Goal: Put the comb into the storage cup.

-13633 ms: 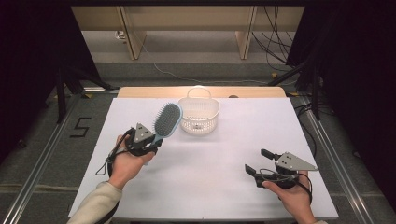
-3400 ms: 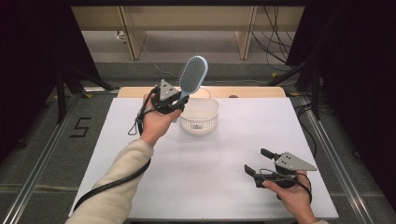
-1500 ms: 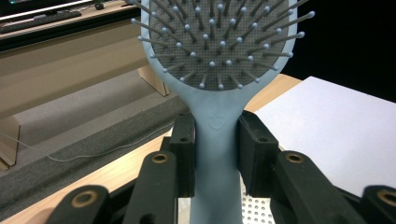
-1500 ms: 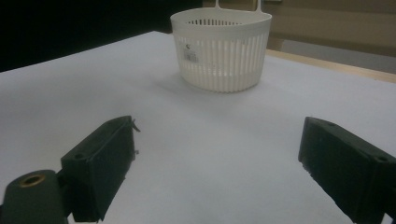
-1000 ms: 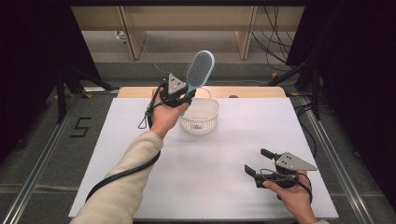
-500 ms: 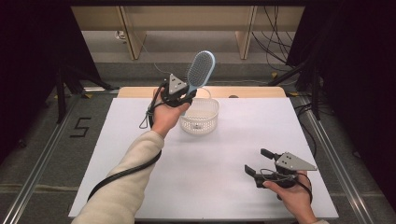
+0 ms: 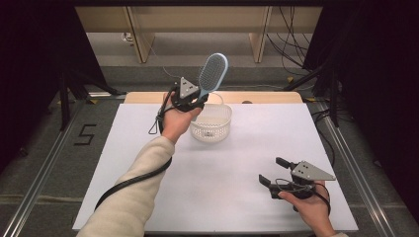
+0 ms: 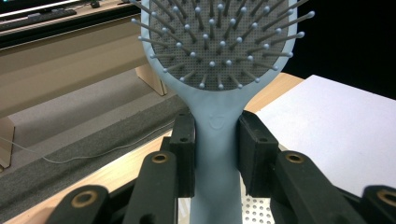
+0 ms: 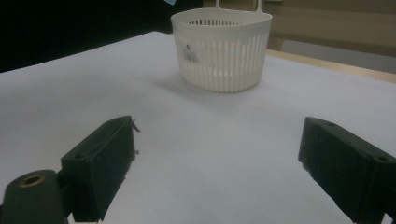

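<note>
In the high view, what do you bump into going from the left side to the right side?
Left gripper holding the hairbrush → white basket → right gripper

A cream sleeve [image 7: 129, 200] covers the left arm; each black gripper carries a grey three-cornered plate and black cable.

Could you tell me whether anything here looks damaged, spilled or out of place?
Nothing stands out. The left gripper holds the light blue hairbrush by its handle above the white basket, which stands upright and intact; the right gripper rests open.
</note>
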A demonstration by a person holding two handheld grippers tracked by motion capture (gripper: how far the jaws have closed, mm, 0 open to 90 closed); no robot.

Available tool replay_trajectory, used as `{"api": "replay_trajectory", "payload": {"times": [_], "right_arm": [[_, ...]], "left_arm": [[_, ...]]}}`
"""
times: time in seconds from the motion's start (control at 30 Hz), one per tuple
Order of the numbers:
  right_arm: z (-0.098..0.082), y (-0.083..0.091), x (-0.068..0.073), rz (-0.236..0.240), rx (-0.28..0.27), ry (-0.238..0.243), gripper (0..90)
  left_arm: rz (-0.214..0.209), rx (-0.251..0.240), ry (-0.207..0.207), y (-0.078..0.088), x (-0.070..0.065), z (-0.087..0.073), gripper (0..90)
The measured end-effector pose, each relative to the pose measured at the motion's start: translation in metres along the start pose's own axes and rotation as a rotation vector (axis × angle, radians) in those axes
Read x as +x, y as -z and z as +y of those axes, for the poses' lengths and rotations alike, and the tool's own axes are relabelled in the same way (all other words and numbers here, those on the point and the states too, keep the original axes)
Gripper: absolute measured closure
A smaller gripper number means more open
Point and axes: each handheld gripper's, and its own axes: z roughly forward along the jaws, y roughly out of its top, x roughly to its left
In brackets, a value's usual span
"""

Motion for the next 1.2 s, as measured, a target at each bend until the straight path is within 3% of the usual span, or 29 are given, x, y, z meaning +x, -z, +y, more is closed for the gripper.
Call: {"api": "replay_trajectory", "payload": {"times": [1.2], "right_arm": [[0.000,0.000,-0.001,0.002,-0.004,0.002,11.7]], "left_arm": [[-0.011,0.001,0.006,-0.018,0.000,0.000,69.6]]}}
